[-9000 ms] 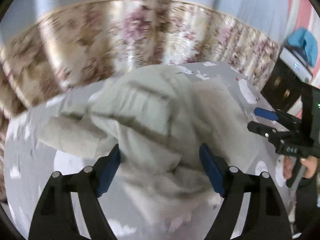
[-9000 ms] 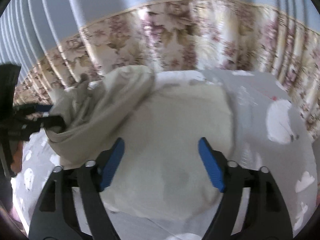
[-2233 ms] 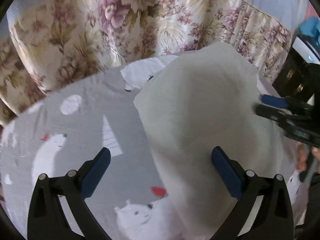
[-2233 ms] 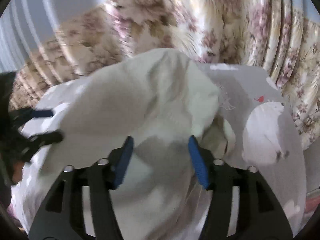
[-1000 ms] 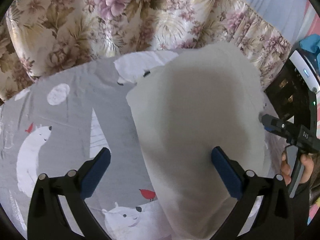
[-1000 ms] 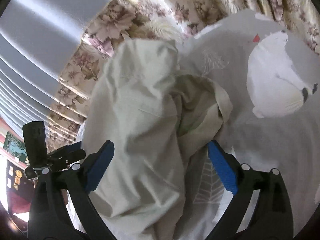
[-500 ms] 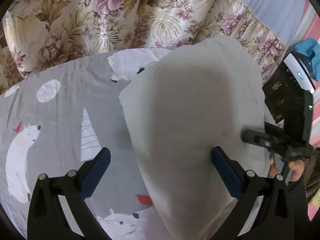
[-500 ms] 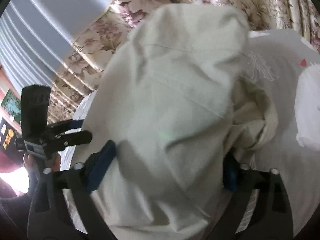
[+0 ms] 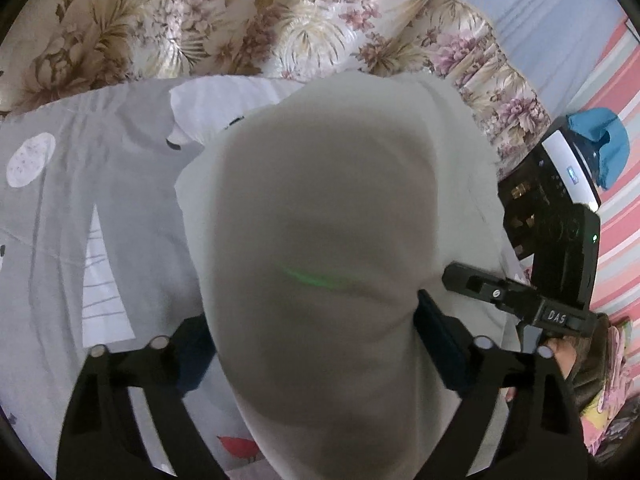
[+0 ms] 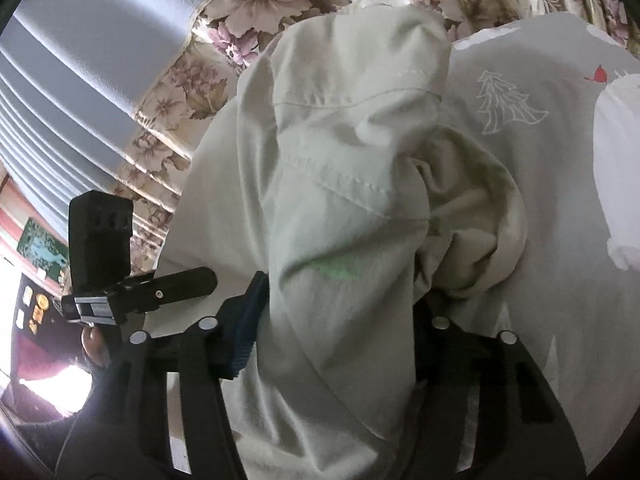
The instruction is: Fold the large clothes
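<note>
A cream garment [image 9: 320,208] lies in a folded heap on the grey bear-print bedsheet [image 9: 80,208]. My left gripper [image 9: 314,332] points down at its near end. Its jaws are closing, the cloth lies between the blue pads, and a crease forms by the right pad [image 9: 434,320]. My right gripper [image 10: 334,312] has its jaws closing on a raised, seamed fold of the garment [image 10: 340,208]. That fold bulges over the fingers and hides the right pad. Each view shows the other gripper at the garment's far side: the right gripper [image 9: 500,292], the left gripper [image 10: 172,280].
A floral curtain [image 9: 240,20] hangs along the far edge of the bed. A black device with a blue cap [image 9: 560,184] stands to the right, near a striped pink wall. A person's hand [image 9: 560,356] holds the right gripper's handle.
Both pairs of jaws have narrowed around the garment. The right gripper pushed into the bunched fold, which now covers its fingers. The left gripper sank closer onto the cloth.
</note>
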### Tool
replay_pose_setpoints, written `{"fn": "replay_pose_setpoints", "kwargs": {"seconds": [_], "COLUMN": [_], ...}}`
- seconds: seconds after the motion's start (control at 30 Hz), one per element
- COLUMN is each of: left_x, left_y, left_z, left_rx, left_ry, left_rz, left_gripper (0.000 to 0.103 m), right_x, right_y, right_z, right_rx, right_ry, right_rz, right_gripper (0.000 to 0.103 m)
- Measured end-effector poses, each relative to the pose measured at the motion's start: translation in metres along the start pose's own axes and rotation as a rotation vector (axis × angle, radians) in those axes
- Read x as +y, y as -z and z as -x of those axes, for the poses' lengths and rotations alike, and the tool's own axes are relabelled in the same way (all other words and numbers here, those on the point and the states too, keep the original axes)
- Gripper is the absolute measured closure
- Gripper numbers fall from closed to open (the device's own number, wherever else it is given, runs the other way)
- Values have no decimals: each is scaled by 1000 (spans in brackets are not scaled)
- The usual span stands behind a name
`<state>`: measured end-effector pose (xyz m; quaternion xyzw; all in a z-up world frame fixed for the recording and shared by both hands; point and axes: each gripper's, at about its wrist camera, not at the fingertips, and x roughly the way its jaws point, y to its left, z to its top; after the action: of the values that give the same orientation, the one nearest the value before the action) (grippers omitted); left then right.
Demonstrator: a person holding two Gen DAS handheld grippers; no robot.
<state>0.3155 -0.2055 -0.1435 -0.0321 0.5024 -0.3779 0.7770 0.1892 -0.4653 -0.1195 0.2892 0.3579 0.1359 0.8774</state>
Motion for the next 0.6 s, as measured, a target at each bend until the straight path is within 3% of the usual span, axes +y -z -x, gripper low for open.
{"fn": "replay_pose_setpoints", "kwargs": {"seconds": [0.07,0.23,0.37,0.6], "left_x": [-2,-18,-33,-9], "left_y": [1,-1,0,45], "left_z": [6,38,86,193], "left_rx": [-16,-72,-102,-150], "left_ry": [-4,6,11,-17], "left_rz": [-4,-44,-42,37], "left_gripper": [25,38,39,38], "right_x": [6,45,105,182], "right_y": [1,5,8,34], "right_z": [-1,11,27,22], "right_rx": [-15,-71,-98,-63], "right_ry": [-18,-17,-23,-228], "right_rz": [-5,64,149,130], "right_gripper": [58,67,68,69]}}
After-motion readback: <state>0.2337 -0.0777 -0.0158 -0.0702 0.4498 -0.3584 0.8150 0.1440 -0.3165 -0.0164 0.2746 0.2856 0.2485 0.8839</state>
